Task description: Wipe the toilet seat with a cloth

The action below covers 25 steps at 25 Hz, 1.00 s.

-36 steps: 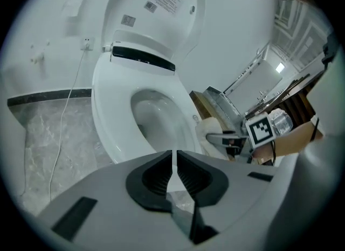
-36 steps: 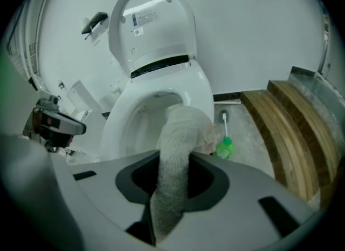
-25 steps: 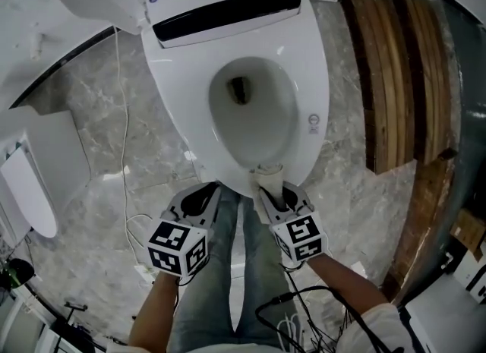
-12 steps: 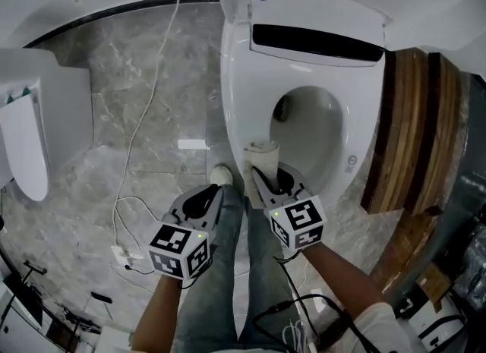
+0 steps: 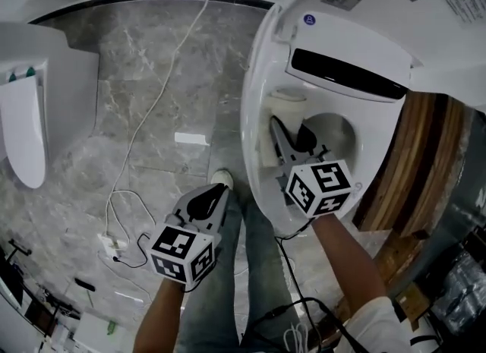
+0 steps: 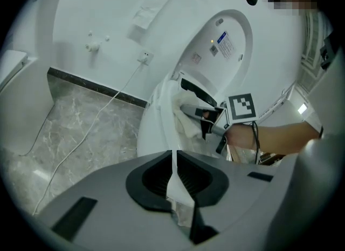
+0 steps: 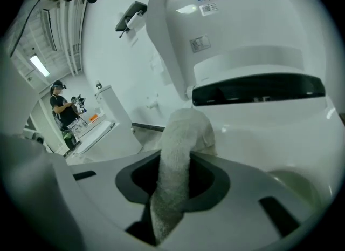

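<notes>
The cloth (image 5: 287,102) is clamped between the jaws of the right gripper (image 5: 282,125) and laid against the left side of the toilet seat (image 5: 252,169), towards its far end. The left gripper (image 5: 213,194) is held over the floor (image 5: 144,86), near and left of the toilet. Its jaws are drawn almost together, with only a narrow pale slit showing between them.

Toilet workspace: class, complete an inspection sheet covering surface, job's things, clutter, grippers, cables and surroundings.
Surface: white toilet seat, lid raised.
Job's things: cloth at the seat's rear.
Clutter: small dark bits on marble floor.
Grippers: right gripper shut on cloth; left gripper, over the floor, shut on thin white scrap.
Cables: white cable across floor; black cables by person's legs.
Surroundings: wood panelling beside toilet; white fixture at left.
</notes>
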Motion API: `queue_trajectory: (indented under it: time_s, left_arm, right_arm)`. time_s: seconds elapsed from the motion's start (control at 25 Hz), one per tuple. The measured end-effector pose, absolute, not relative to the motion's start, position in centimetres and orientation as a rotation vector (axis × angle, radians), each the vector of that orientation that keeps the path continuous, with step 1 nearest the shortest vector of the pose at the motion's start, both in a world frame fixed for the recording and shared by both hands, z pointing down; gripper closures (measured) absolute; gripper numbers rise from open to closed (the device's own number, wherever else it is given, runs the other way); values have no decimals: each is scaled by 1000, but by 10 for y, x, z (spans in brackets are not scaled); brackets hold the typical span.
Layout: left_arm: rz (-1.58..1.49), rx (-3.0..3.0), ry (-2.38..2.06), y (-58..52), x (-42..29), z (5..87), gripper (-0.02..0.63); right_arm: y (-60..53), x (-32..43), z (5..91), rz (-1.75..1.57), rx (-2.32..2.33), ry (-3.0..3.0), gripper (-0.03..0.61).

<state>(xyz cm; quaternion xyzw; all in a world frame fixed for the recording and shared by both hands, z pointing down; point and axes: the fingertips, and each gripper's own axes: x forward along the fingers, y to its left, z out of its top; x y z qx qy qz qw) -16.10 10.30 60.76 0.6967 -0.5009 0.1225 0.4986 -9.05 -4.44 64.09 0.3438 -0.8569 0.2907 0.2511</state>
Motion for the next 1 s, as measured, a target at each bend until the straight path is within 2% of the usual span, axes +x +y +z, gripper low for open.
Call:
queue_trajectory:
  time_s: [0.28, 0.6, 0.76, 1.0]
  left_arm:
    - [311, 1679, -1207, 90, -154, 613, 574]
    - [351, 1717, -1156, 72, -113, 612, 574]
    - [374, 1747, -1122, 63, -82, 611, 574]
    - [389, 1804, -1057, 54, -33, 603, 574]
  right_arm:
    - [-88, -83, 634, 667, 938, -2361, 482]
    - [-99, -18, 642, 822, 1103, -2249, 482]
    - [-110, 40, 647, 939, 1250, -2167, 482]
    - [-124, 170, 643, 1101, 1606, -1963, 482]
